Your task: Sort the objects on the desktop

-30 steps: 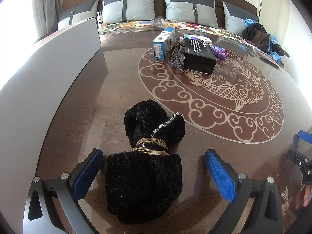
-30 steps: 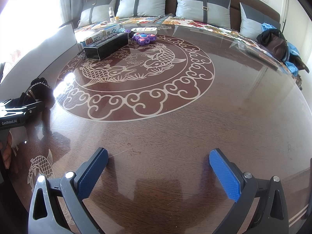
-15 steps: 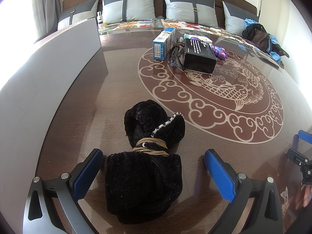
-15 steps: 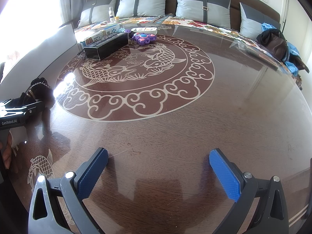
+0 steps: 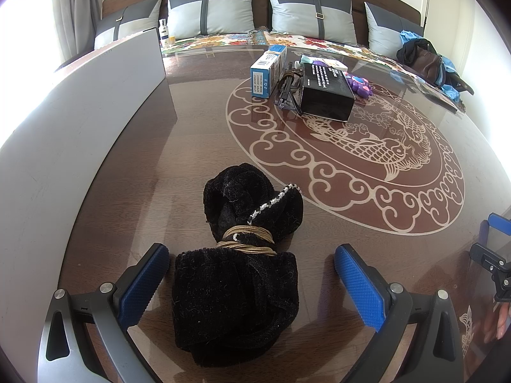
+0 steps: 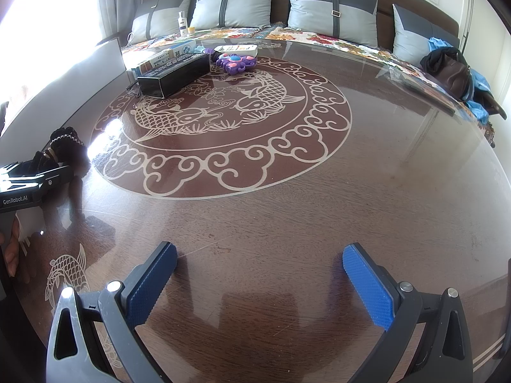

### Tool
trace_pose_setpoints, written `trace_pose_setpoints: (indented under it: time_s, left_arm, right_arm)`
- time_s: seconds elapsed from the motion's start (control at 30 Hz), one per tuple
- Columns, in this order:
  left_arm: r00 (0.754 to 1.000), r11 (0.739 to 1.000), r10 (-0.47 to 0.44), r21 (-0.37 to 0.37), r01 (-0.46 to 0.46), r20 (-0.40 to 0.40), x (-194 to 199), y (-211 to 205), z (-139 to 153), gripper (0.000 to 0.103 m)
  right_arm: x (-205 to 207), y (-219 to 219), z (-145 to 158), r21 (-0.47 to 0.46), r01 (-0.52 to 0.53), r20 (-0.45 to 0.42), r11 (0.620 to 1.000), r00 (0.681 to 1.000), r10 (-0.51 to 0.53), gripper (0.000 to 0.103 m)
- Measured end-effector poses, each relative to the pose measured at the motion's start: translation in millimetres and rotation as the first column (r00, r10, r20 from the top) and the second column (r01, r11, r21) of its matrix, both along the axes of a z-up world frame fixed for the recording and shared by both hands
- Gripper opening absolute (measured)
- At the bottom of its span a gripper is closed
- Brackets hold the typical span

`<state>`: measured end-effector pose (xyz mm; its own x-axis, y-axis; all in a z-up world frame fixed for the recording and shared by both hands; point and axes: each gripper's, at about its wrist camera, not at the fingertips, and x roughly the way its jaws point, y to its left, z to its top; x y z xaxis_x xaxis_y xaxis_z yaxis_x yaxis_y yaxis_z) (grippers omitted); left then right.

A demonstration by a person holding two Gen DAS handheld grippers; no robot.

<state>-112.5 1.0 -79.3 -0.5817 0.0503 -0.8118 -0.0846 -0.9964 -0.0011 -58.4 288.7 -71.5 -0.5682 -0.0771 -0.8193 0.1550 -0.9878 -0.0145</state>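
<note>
A black velvet pouch (image 5: pixel 238 274) tied with gold cord lies on the round wooden table (image 5: pixel 198 134), between the spread fingers of my left gripper (image 5: pixel 252 279), which is open around its lower half. Farther back sit a black box (image 5: pixel 325 92), a blue-and-white carton (image 5: pixel 266 73), a pair of glasses (image 5: pixel 286 91) and a purple toy (image 5: pixel 361 84). My right gripper (image 6: pixel 260 282) stands open over bare table near the front edge. From the right wrist view the pouch (image 6: pixel 62 146) and the left gripper (image 6: pixel 33 175) show at the far left.
A grey panel (image 5: pixel 80 102) runs along the table's left side. Behind the table a bench holds cushions (image 5: pixel 309 16), a small bottle (image 5: pixel 163 33) and a dark bag (image 5: pixel 423 57). A white flat pack (image 6: pixel 236 49) lies behind the purple toy (image 6: pixel 234 60). A hand (image 6: pixel 9 245) grips the left tool.
</note>
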Motion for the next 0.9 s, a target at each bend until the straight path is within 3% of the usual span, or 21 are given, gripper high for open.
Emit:
trace_pose_setpoints:
  time_s: [0.3, 0.4, 0.53, 0.7, 0.8, 0.9]
  left_arm:
    - [1.000, 1.000, 0.000, 0.000, 0.000, 0.000, 0.2, 0.0, 0.0, 0.103]
    - [1.000, 1.000, 0.000, 0.000, 0.000, 0.000, 0.3, 0.0, 0.1, 0.103]
    - [1.000, 1.000, 0.000, 0.000, 0.000, 0.000, 0.3, 0.0, 0.0, 0.103]
    - [1.000, 1.000, 0.000, 0.000, 0.000, 0.000, 0.4, 0.0, 0.0, 0.103]
    - [1.000, 1.000, 0.000, 0.000, 0.000, 0.000, 0.3, 0.1, -0.1, 0.103]
    - [1.000, 1.000, 0.000, 0.000, 0.000, 0.000, 0.4, 0.1, 0.0, 0.103]
  right_arm:
    - [-0.2, -0.1, -0.1, 0.002, -0.002, 0.003, 1.000, 1.000, 0.002, 0.103]
    - [-12.3, -1.6, 1.6, 0.000, 0.005, 0.063, 1.000, 0.998, -0.005, 0.103]
    - [-60.1, -8.6, 16.9, -0.158, 0.045, 0.098, 0.986, 0.995, -0.029, 0.103]
    - [-149.6, -49.5, 42.4, -0.331, 0.069, 0.097, 0.941, 0.995, -0.039, 0.103]
    - [-201.2, -78.0, 44.1, -0.372, 0.108, 0.131, 0.922, 0.989, -0.063, 0.103]
    - [-238.3, -107.7, 33.6, -0.349, 0.131, 0.178, 0.928, 0.981, -0.071, 0.102]
